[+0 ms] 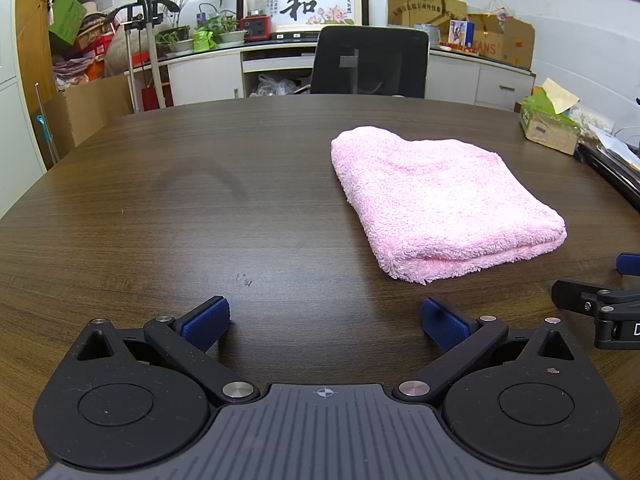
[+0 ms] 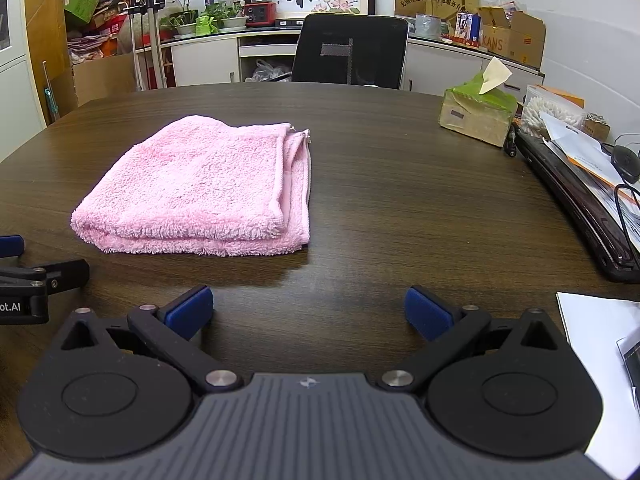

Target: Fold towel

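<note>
The pink towel [image 2: 200,184] lies folded into a thick, layered rectangle on the dark wood surface [image 1: 200,200], its stacked edges showing along the near side and, in the right wrist view, the right side. Both grippers sit low over the surface, near the towel but apart from it — the left gripper [image 1: 325,322] with its jaws released and spread wide, the right gripper [image 2: 308,312] likewise, neither grasping anything. A green tissue box [image 2: 478,114] stands farther back to the right, well apart from the towel.
</note>
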Motion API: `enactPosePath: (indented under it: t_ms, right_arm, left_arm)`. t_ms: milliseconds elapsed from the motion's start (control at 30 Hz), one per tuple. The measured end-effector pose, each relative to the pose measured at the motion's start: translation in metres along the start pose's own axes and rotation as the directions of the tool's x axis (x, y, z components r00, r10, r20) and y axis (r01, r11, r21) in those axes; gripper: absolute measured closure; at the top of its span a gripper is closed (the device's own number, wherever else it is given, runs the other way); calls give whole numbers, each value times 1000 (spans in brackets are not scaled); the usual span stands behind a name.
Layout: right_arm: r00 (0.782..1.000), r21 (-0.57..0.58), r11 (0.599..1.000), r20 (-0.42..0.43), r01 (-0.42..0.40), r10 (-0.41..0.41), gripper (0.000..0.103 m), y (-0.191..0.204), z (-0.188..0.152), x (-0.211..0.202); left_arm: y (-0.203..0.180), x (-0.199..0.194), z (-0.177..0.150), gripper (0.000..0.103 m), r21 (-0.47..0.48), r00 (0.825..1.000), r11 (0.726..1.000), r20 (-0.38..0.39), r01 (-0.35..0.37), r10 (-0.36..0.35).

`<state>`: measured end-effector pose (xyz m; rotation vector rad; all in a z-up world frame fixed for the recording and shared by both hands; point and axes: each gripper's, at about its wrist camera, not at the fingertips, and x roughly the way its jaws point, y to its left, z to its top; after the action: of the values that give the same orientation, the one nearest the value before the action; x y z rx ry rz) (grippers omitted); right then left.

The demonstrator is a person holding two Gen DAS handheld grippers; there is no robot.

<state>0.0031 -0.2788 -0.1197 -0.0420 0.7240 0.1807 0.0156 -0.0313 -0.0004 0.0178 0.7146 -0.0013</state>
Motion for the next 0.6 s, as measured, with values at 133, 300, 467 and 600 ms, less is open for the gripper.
enactPosePath:
  t_ms: [133,300,467,600]
  right_arm:
    - [1000,1,1000,0,1,-1,0,2,-1,-1]
    - [1000,1,1000,0,2,-2,0,3,-1,-1]
    - [1000,3,1000,1,4,-4,0,5,-2,-2]
    - [1000,3,1000,1,4,-4,0,6,-2,-2]
  left_arm:
    - [-1,0,0,0,-1,1000,1000,0,-1,1]
    - [-2,0,0,0,-2,1000,1000,0,-1,1]
    - [-3,0,0,0,-2,1000,1000,0,-1,1]
    - [-3,0,0,0,-2,1000,1000,0,-2,2]
